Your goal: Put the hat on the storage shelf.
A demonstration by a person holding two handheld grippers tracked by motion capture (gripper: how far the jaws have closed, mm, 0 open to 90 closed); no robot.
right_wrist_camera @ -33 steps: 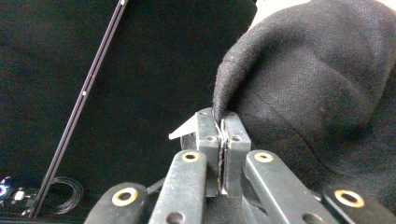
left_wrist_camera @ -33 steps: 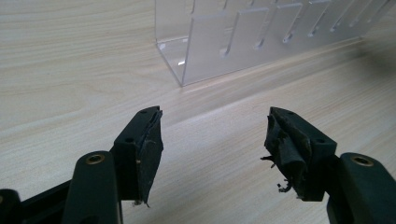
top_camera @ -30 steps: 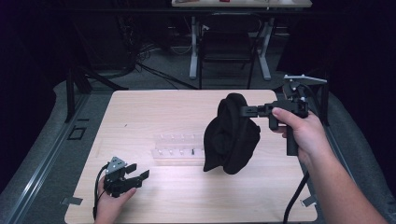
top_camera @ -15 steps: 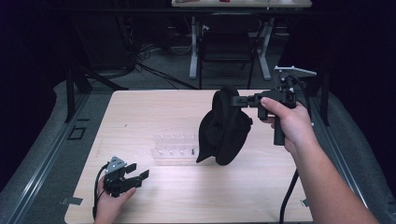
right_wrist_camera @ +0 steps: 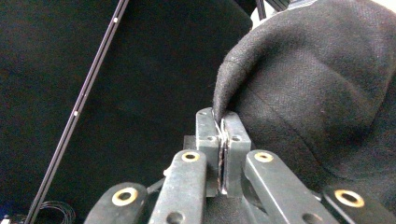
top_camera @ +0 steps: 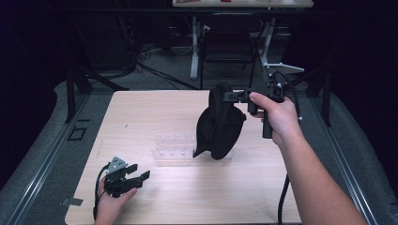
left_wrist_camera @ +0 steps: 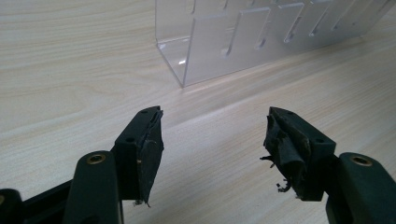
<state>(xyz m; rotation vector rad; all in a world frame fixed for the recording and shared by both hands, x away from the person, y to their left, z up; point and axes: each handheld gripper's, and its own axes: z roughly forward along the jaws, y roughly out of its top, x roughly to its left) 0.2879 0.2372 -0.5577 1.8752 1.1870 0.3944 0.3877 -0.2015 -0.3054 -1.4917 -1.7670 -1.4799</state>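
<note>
1. Since a second ago the right gripper (top_camera: 228,95) has carried the black cloth (top_camera: 218,124) leftward; in the high view the cloth hangs from its clamped jaws above the right end of the clear acrylic rack (top_camera: 174,146). The left gripper (top_camera: 139,174) rests near the rack, toward the person, jaws apart.
2. Left gripper view: spread jaws hold nothing; the rack (left_wrist_camera: 261,32) stands beyond them, its slots bare.
3. Right gripper view: jaws pinch a fold of the cloth's (right_wrist_camera: 317,98) edge.
</note>
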